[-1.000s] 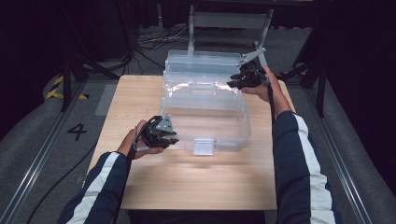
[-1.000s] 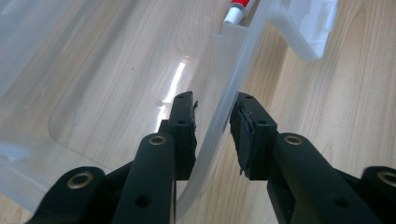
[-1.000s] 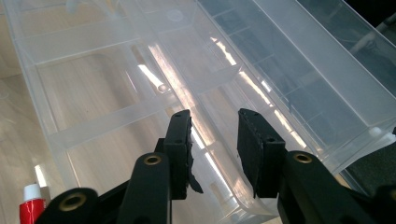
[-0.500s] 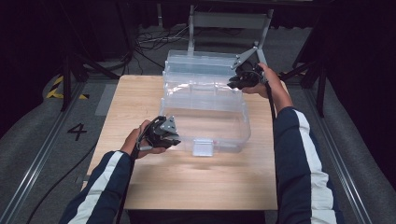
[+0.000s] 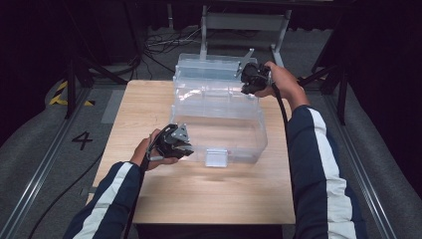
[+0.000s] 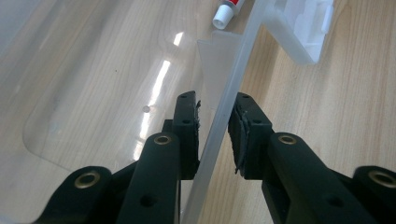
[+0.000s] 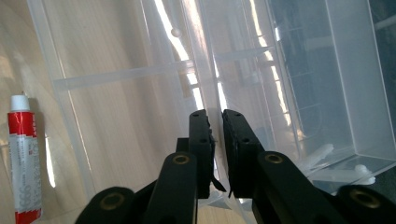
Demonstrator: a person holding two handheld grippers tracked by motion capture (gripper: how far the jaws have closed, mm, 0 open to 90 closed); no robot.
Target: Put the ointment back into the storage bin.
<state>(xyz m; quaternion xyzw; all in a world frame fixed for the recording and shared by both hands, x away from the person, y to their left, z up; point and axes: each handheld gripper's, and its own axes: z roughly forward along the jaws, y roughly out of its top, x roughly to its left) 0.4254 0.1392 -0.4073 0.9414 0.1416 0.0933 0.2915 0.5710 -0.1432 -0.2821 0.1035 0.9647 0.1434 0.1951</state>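
The box (image 5: 219, 119) is clear, glossy plastic — smooth walls catching bright streaks of light. The table (image 5: 149, 104) under it is pale wood with a matt, fine grain. Matt black plastic fingers (image 6: 187, 126) carry rough, worn rubber pads — the tube (image 7: 23, 158) looks glossy.

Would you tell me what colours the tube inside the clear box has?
The tube is red and white with a white cap, best seen in the right gripper view.

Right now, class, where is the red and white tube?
The red and white tube lies flat on the bottom of the clear plastic box, at the left edge of the right gripper view, beside a divider wall.
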